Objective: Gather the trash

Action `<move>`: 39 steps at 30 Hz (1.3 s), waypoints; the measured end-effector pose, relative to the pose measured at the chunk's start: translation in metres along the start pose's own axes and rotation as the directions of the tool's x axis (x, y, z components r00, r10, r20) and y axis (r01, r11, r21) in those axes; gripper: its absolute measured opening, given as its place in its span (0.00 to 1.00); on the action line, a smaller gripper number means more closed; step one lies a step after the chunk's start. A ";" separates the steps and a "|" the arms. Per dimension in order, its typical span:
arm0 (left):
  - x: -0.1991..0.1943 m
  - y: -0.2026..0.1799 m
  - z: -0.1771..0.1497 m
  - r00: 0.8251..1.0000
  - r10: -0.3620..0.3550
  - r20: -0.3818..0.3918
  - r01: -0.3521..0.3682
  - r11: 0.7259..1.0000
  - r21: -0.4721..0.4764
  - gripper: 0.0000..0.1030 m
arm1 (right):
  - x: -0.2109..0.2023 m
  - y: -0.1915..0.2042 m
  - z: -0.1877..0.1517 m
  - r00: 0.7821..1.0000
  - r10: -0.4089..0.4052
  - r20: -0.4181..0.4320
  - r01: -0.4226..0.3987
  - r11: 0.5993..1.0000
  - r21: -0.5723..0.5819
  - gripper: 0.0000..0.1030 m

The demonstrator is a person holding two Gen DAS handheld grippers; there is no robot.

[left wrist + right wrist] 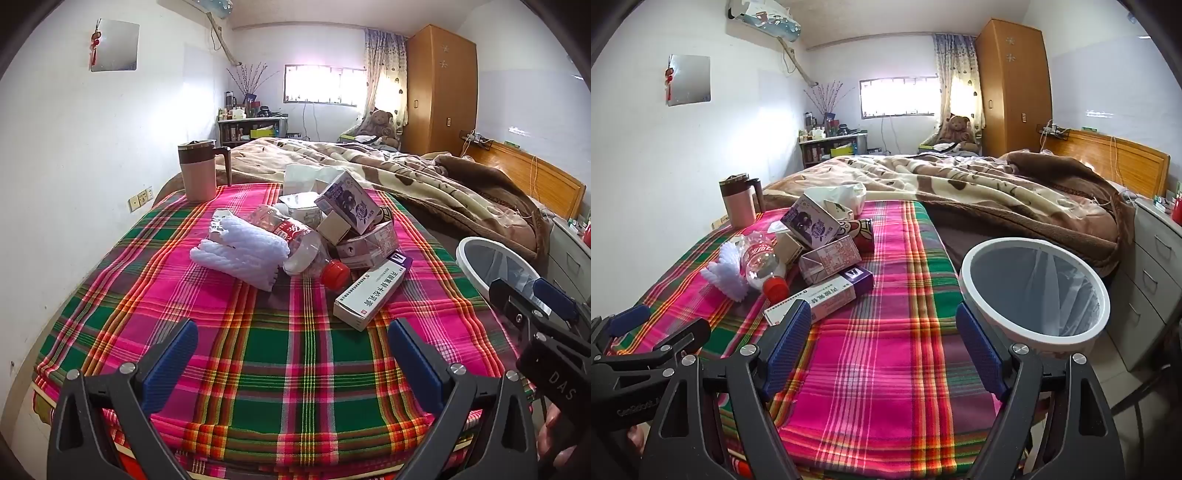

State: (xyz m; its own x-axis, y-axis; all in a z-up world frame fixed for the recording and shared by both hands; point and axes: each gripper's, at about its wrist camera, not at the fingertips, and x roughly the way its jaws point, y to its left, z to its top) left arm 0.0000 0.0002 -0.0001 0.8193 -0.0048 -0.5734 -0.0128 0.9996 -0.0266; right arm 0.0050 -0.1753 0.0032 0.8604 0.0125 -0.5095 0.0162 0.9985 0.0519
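Left gripper: the left gripper [293, 354] hovers over the near end of the plaid cloth [280, 376], jaws spread wide, nothing between them.
Right gripper: the right gripper [882, 339] hangs just to the right of its partner, jaws apart and empty too.
Trash pile: straight ahead of the left gripper, mid-cloth — white foam netting [240, 254], a crushed clear bottle with red cap [310, 251], a stack of cartons [351, 218], a crumpled white bag [303, 177] behind.
Nearest piece: the long white medicine box [369, 291] lies closest, on the near right edge of the pile.
Box axis: it runs from near-left to far-right as the right wrist view shows it, so by my reading the jaws need to straddle its narrow width, not its length.
Nearer hand: the box end sits just beyond the right gripper's left finger [786, 332]; I'd call the right hand marginally closer.
Bin: the white-rimmed waste bin [1104, 295] stands off the right edge of the bed, lined, right beside the right gripper.
Not trash, likely: pink lidded mug [197, 170], far left.
Writing: Chinese print on the medicine box and red bottle label, not legible to me; "DAS" reads on the right gripper's body.
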 end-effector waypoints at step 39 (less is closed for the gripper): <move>-0.004 0.005 0.000 1.000 0.010 0.007 -0.010 1.000 0.001 1.00 | -0.003 0.000 0.001 1.000 0.000 0.010 -0.001 1.000 0.006 0.80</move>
State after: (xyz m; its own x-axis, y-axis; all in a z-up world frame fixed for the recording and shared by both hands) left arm -0.0032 0.0050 0.0025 0.8231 0.0054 -0.5678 -0.0204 0.9996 -0.0201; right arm 0.0026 -0.1753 0.0056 0.8656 0.0124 -0.5006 0.0190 0.9982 0.0576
